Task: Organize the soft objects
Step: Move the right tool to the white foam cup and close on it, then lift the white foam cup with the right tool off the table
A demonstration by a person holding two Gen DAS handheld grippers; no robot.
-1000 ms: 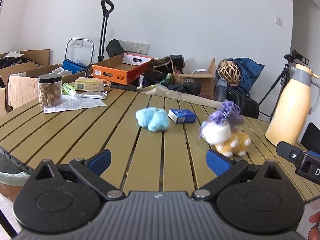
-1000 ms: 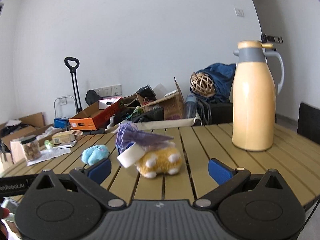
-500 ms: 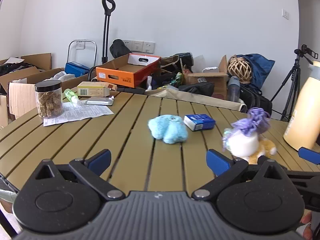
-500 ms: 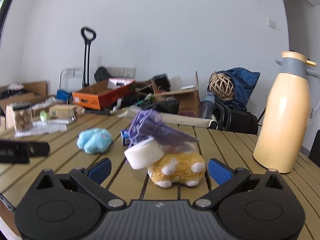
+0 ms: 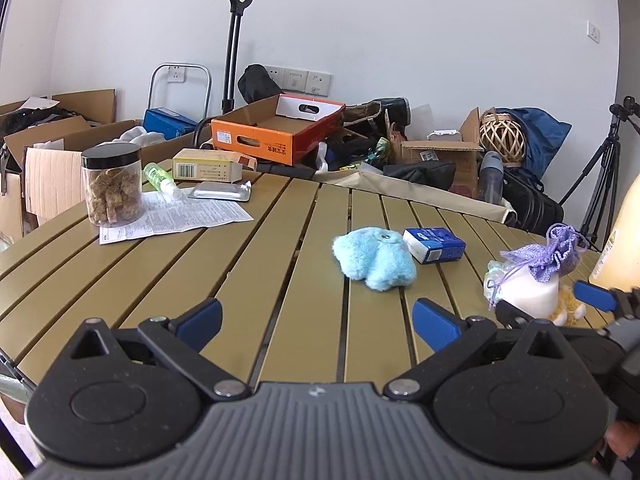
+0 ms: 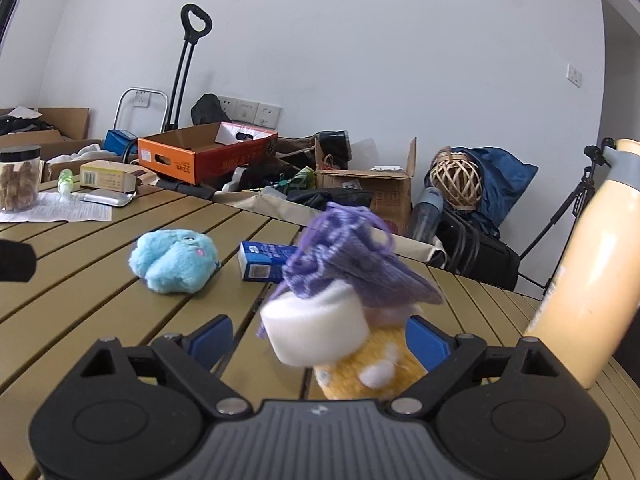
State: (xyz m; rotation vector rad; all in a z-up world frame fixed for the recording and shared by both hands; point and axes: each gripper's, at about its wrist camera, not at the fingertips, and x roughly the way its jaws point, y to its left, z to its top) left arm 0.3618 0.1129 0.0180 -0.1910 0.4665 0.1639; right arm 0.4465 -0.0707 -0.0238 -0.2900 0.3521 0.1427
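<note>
**Soft Stack Between the Right Jaws: Handling Notes**

The slatted table is rigid. At 6 o'clock in the right wrist view, the yellow plush carries a white foam cylinder and a purple pouch: light, compressible, likely to topple. Grip the plush body low. The right gripper has just been closing, with the stack between its jaws, unpressed. The left gripper stands open, empty. The blue plush lies at 12 o'clock.

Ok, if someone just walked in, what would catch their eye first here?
Probably the small stack in front of the right gripper: a yellow plush toy under a white foam cylinder and a purple drawstring pouch; its jaws have just been closing around it. Next, the fluffy light-blue plush toy mid-table beside a small blue carton, ahead of the open left gripper.
</note>
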